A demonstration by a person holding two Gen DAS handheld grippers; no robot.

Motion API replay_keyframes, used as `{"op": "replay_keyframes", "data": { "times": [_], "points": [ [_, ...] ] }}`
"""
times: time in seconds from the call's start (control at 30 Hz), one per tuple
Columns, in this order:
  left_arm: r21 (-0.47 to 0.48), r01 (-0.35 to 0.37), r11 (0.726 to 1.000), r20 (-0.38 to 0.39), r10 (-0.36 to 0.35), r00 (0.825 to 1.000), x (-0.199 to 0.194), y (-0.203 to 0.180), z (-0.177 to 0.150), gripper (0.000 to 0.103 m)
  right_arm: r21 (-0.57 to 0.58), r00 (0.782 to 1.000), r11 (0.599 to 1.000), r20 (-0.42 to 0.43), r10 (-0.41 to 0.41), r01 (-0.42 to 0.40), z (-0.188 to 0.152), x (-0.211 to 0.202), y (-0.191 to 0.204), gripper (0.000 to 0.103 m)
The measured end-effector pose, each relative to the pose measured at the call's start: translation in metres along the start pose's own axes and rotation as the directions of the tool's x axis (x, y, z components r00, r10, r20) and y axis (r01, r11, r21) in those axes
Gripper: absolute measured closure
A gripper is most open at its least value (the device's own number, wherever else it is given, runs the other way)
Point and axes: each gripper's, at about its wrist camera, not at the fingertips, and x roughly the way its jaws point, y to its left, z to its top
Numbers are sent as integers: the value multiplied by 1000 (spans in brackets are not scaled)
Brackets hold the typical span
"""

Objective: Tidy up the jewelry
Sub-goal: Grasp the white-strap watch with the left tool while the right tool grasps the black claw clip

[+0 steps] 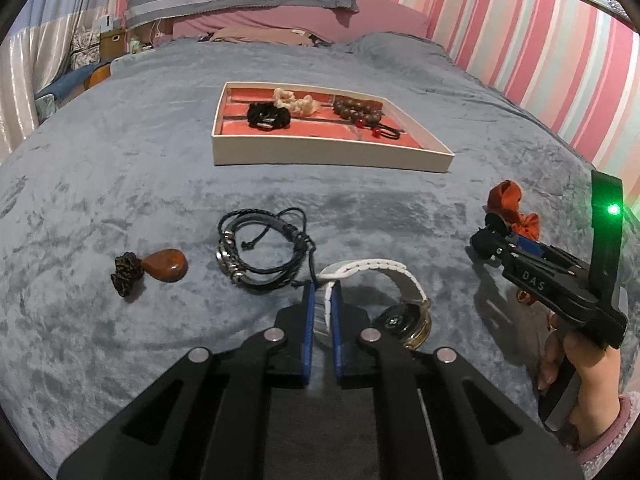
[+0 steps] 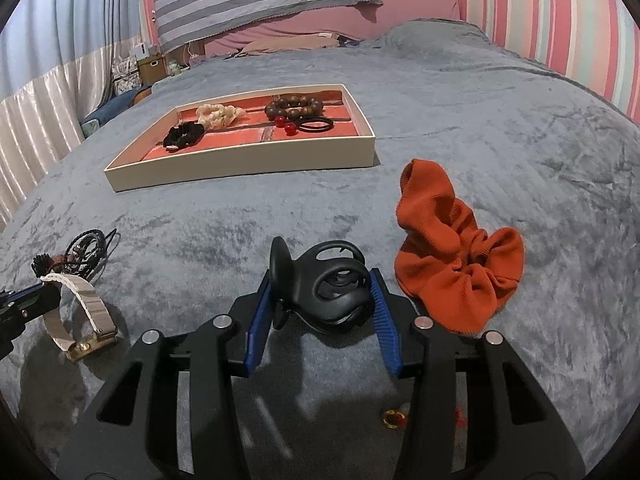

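White tray (image 1: 320,154) already holding beads and scrunchies; nearer than tray, left tool (image 1: 321,300) pinching watch strap (image 1: 368,270), right tool (image 2: 320,300) clamping black hair claw (image 2: 324,284); bracelets, pendant, orange scrunchie (image 2: 452,264) left.

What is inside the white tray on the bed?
The tray holds a black scrunchie, a cream scrunchie, a wooden bead bracelet and a black hair tie with red beads. Its near wall hides part of the front compartments.
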Motion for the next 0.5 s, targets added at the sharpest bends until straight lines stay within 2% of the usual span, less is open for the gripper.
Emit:
{"op": "replay_keyframes", "data": {
  "times": [0.27,0.5],
  "points": [
    [1,6,1000,-31,-6,999,6,-4,-4,95,13,1000,1000,5,11,-11,-1,-1,-2,57],
    [13,-20,1000,-66,21,998,13,-9,-9,95,29,1000,999,7,25,-25,-2,-2,-6,57]
  ]
}}
